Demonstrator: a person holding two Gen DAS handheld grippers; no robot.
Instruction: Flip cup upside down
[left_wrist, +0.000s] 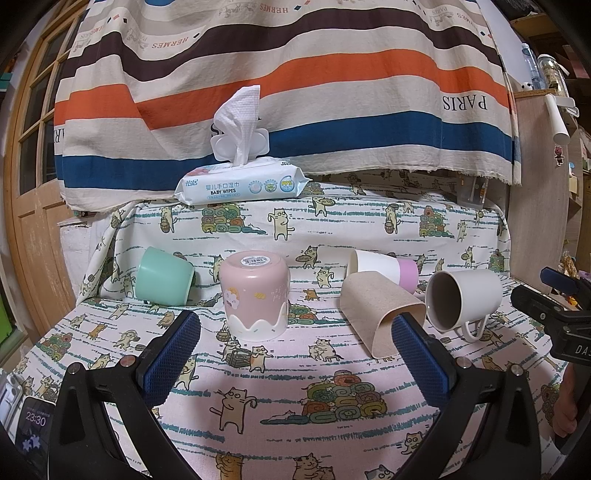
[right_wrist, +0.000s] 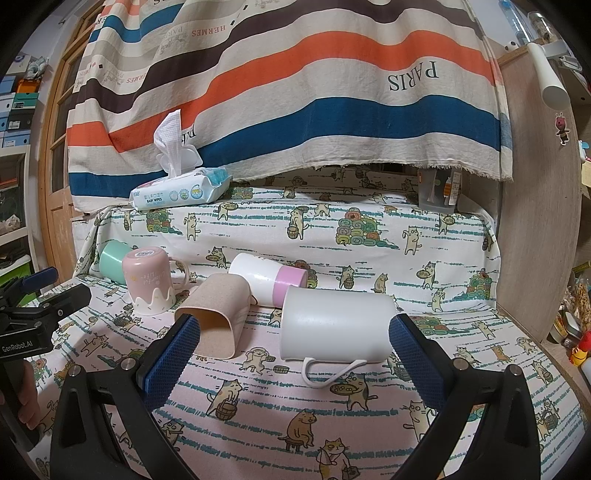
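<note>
A pink cup (left_wrist: 255, 295) (right_wrist: 147, 284) stands upside down on the cat-print cloth, barcode base up. A mint cup (left_wrist: 164, 277) (right_wrist: 110, 256), a beige squarish cup (left_wrist: 380, 314) (right_wrist: 216, 317), a white-and-purple cup (left_wrist: 384, 269) (right_wrist: 267, 278) and a white mug (left_wrist: 463, 299) (right_wrist: 334, 325) lie on their sides. My left gripper (left_wrist: 295, 354) is open and empty, just in front of the pink cup. My right gripper (right_wrist: 293, 354) is open and empty, in front of the white mug.
A pack of baby wipes (left_wrist: 242, 182) (right_wrist: 181, 190) sits on the raised ledge behind, under a striped hanging cloth (left_wrist: 295, 74). A wooden door (left_wrist: 33, 184) is at left, a wooden cabinet side (right_wrist: 535, 221) at right. A phone (left_wrist: 35, 424) lies at lower left.
</note>
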